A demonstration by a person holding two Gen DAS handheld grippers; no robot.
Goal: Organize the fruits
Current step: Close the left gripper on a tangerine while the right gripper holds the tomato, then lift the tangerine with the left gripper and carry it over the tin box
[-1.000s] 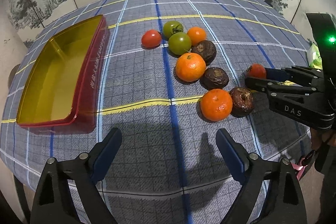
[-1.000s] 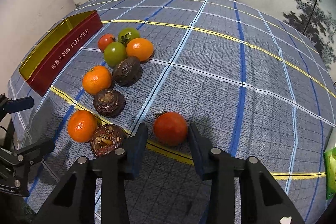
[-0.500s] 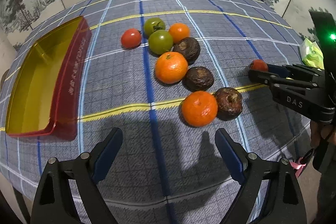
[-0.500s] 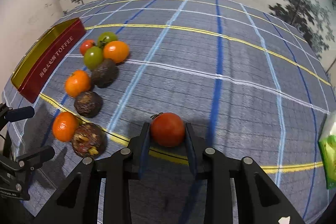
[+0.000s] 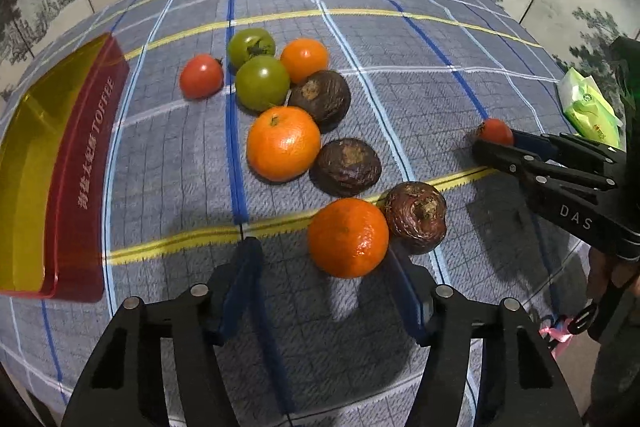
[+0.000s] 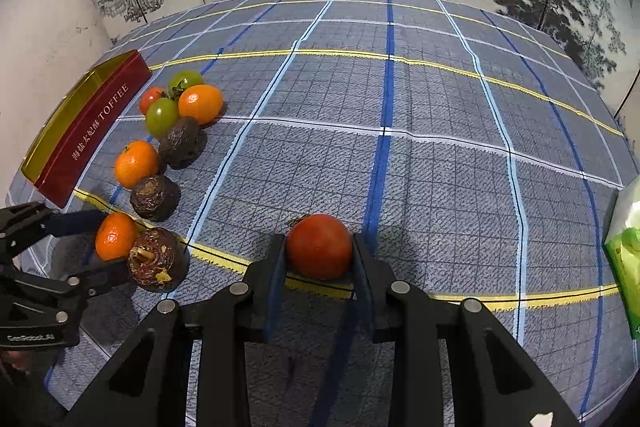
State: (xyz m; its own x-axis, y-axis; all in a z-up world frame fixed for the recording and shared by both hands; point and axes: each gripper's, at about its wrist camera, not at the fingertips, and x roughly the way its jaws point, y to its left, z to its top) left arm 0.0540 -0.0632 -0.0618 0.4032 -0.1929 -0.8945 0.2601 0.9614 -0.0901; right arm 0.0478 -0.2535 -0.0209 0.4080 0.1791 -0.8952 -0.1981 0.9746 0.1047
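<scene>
A red tomato [image 6: 319, 246] is clamped by the right gripper [image 6: 318, 259]; the nearest orange [image 5: 347, 237] is flanked, untouched, by the closing left gripper [image 5: 324, 287].

Plaid tablecloth [image 5: 400, 39]; fruits [image 5: 283, 143], toffee tin [image 5: 60, 163], green packet [image 5: 590, 107]

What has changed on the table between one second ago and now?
The right gripper shut on the red tomato. The left gripper came to the nearest tangerine and is closing around it, pads not yet pressing. The other fruits and the toffee tin stayed.
</scene>
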